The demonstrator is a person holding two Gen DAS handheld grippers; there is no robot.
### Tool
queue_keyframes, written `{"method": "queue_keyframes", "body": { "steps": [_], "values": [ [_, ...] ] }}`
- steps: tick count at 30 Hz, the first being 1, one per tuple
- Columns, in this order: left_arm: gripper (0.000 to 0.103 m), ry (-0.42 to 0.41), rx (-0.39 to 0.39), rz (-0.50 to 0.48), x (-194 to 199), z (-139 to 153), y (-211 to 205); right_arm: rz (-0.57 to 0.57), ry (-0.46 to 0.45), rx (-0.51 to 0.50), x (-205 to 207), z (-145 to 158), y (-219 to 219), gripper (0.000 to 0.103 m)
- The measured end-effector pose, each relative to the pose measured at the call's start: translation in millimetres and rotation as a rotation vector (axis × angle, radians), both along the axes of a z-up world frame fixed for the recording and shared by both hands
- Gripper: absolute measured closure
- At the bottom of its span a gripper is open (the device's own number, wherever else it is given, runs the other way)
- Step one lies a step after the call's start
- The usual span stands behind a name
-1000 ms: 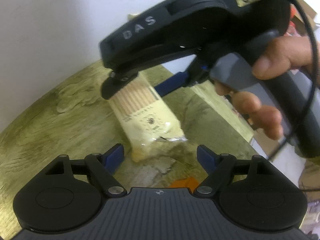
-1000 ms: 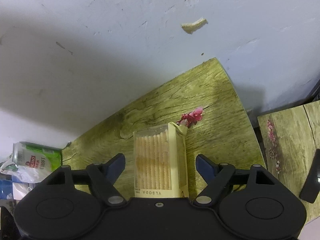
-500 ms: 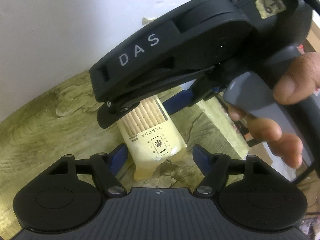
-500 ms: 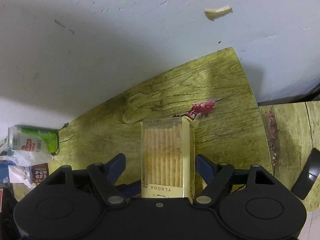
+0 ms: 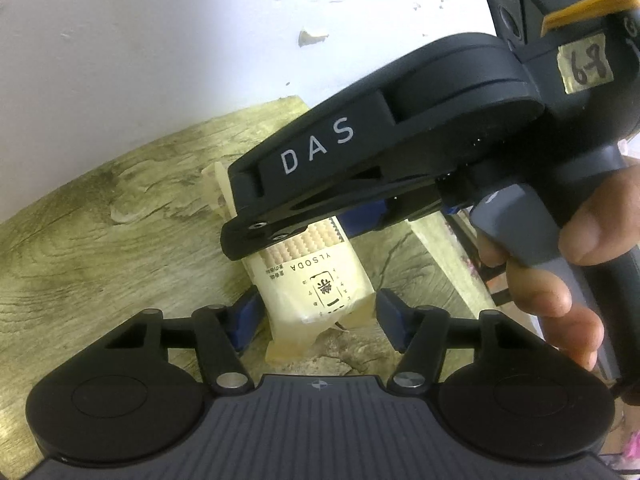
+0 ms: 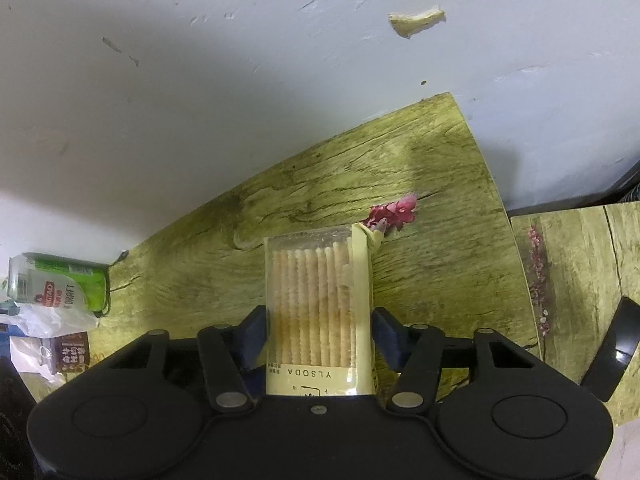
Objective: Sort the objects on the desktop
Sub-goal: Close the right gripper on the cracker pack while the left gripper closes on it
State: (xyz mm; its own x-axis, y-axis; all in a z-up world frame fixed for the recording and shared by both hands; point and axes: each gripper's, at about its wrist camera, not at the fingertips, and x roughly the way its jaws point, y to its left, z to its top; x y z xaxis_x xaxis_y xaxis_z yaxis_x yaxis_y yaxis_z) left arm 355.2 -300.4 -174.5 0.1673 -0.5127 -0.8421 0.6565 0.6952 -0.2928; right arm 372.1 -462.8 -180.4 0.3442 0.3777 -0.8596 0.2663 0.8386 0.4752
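Note:
A yellow cracker packet (image 6: 320,304) with a clear window lies lengthwise between the pads of my right gripper (image 6: 320,336). Its jaws are closing, and both pads touch the packet's sides. The left wrist view shows the same packet (image 5: 316,280) from its printed end, partly hidden under the right gripper's black body (image 5: 360,168), which a hand (image 5: 560,280) holds. My left gripper (image 5: 318,316) straddles that near end with its jaws closing. Its left pad is at the wrapper, and a thin gap shows at the right pad.
The green-brown wood-grain table (image 6: 420,160) ends at a white wall behind. A green can (image 6: 60,284), a plastic bag and a brown carton (image 6: 70,352) lie at the left edge. A second table (image 6: 580,280) stands to the right across a gap.
Both pairs of jaws have narrowed around the packet. The left gripper has come closer to the packet's near end, and the right gripper's body now fills more of the left wrist view.

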Motion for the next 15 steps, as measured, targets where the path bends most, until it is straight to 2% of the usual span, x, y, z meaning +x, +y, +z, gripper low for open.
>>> {"method": "queue_keyframes", "body": {
  "steps": [7,15],
  "values": [
    [0.042,-0.019,-0.007,-0.004,-10,11,3,-0.010,-0.031,0.002,-9,11,2,0.049],
    [0.043,-0.057,-0.017,-0.010,-31,40,19,-0.012,-0.083,-0.001,-26,40,14,0.049]
  ]
}}
